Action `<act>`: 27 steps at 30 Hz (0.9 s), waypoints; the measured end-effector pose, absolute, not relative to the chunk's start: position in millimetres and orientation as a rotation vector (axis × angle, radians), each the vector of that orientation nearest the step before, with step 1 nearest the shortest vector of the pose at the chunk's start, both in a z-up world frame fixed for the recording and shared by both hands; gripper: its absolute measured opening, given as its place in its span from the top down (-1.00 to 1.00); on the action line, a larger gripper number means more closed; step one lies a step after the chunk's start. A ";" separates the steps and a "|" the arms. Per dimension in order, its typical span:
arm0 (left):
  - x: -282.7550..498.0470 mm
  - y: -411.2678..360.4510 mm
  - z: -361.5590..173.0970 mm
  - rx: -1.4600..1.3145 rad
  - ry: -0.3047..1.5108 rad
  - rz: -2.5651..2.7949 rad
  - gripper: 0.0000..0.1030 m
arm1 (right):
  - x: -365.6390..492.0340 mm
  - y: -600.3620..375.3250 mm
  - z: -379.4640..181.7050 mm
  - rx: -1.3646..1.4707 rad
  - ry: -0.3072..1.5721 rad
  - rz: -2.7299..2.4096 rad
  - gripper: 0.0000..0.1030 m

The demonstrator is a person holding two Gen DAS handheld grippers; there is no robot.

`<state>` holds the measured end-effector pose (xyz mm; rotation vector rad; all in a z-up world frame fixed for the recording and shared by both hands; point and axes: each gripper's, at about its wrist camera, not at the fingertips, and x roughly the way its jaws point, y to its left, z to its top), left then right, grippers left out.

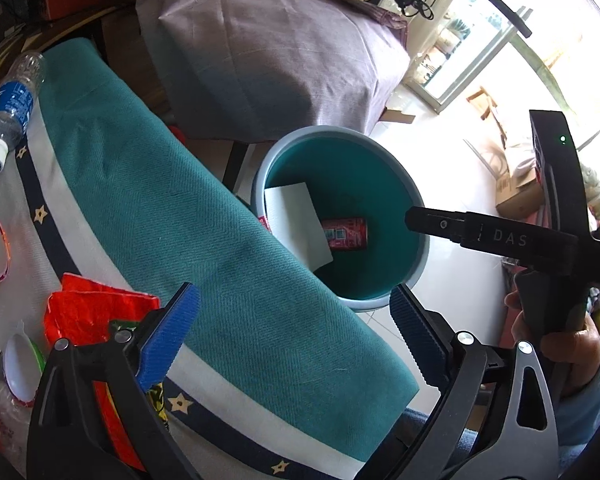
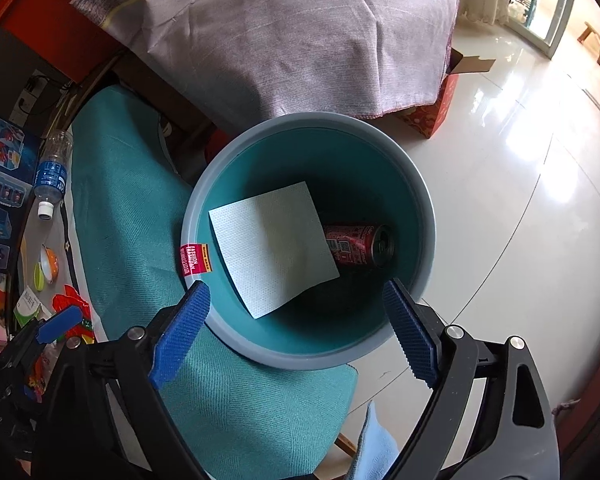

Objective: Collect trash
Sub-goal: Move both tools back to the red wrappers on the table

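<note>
A round blue-grey trash bin (image 2: 426,208) with a teal inside stands on the floor beside the table; it also shows in the left wrist view (image 1: 418,200). In it lie a white paper napkin (image 2: 272,248) and a red drink can (image 2: 358,244). My right gripper (image 2: 296,308) is open and empty above the bin's near rim. My left gripper (image 1: 294,320) is open and empty over the table edge. On the table lie a red wrapper (image 1: 88,308), a plastic water bottle (image 1: 10,108) and white lids (image 1: 18,364).
The table carries a teal cloth (image 1: 172,216) over a white star-trimmed cloth. A lilac-covered piece of furniture (image 2: 284,40) stands behind the bin. A red carton (image 2: 436,116) sits on the glossy floor (image 2: 500,200). Toy boxes (image 2: 0,168) lie at the left.
</note>
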<state>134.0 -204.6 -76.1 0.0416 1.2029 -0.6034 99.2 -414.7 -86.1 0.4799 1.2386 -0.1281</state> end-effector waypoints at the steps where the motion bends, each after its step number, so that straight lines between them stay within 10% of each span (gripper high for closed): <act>1: 131.9 -197.9 -75.6 0.035 1.202 -0.595 -0.87 | 98.6 -409.8 -83.7 0.472 1.236 -0.123 -0.64; 27: 63.9 48.7 -50.0 -0.016 1.057 -0.201 -0.87 | 89.5 -206.8 -63.0 0.232 1.308 0.178 -0.64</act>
